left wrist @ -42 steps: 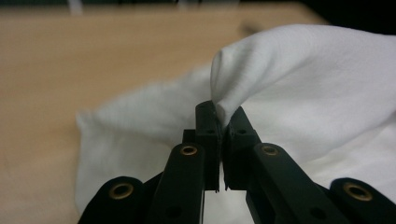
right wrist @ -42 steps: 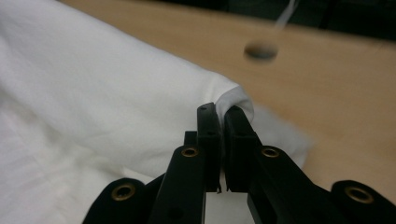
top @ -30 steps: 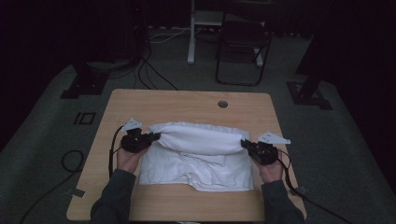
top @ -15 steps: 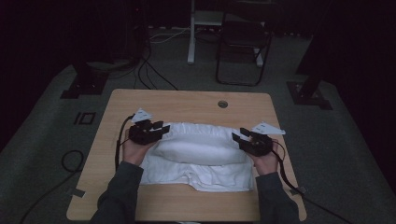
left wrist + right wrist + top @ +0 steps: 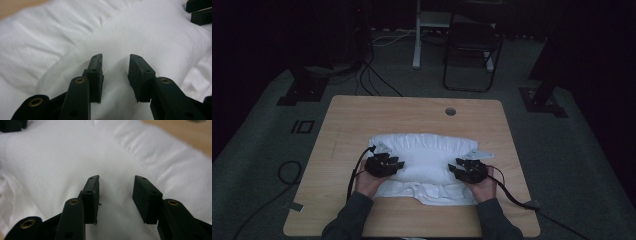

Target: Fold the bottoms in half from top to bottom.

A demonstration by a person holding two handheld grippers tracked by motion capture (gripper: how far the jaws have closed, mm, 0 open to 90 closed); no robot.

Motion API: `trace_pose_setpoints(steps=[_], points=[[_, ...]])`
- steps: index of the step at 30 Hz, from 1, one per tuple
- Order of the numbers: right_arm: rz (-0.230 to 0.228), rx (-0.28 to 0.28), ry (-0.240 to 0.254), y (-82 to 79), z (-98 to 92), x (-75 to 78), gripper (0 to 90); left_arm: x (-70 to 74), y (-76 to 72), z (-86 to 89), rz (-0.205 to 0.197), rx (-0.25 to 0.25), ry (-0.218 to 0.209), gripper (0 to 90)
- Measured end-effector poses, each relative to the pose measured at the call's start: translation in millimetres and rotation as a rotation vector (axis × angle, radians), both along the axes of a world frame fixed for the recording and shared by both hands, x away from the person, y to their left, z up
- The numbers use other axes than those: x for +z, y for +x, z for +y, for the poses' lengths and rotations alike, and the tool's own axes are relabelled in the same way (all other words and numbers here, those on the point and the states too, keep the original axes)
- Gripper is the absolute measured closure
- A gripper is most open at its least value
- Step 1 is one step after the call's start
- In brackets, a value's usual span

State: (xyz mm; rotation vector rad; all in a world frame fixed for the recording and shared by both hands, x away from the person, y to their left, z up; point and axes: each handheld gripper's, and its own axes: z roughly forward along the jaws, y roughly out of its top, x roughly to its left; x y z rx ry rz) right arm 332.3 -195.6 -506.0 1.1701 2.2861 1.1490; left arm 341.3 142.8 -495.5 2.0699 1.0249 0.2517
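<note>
A folded white cloth (image 5: pixel 427 160) lies on a counter (image 5: pixel 357 117). The left hand-held gripper (image 5: pixel 115 65) and right hand-held gripper (image 5: pixel 115 187) hover over it, jaws parted, just opened, gripping nothing.

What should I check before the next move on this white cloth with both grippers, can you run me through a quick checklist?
1. Left gripper free of cloth: ok, jaws apart after just opening, nothing between them.
2. Right gripper free of cloth: ok, likewise.
3. White cloth all on the table: ok.
4. Folded upper layer lying flat: not ok, it bulges.
5. Near edge of the cloth even: not ok, rumpled at the middle.
6. Cables clear of the cloth: cannot tell.
</note>
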Motion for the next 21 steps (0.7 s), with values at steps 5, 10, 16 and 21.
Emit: trace_pose_setpoints(steps=[5,10,16,21], points=[[0.022,0.004,-0.012,-13.9,-5.6,-12.2,56.4,-13.5,-16.3,3.8,0.001,0.009,0.034,64.0],[0.061,0.006,-0.037,-22.2,-7.6,-27.5,57.3,-29.9,-24.8,0.2,-0.006,0.015,0.088,64.2],[0.049,0.005,-0.053,-22.0,-5.1,-33.2,57.5,-37.9,-27.5,-3.5,-0.047,0.039,0.103,64.3],[0.040,0.004,-0.048,-22.2,-5.2,-34.6,57.5,-31.7,-25.9,2.2,-0.055,0.055,0.047,54.3]])
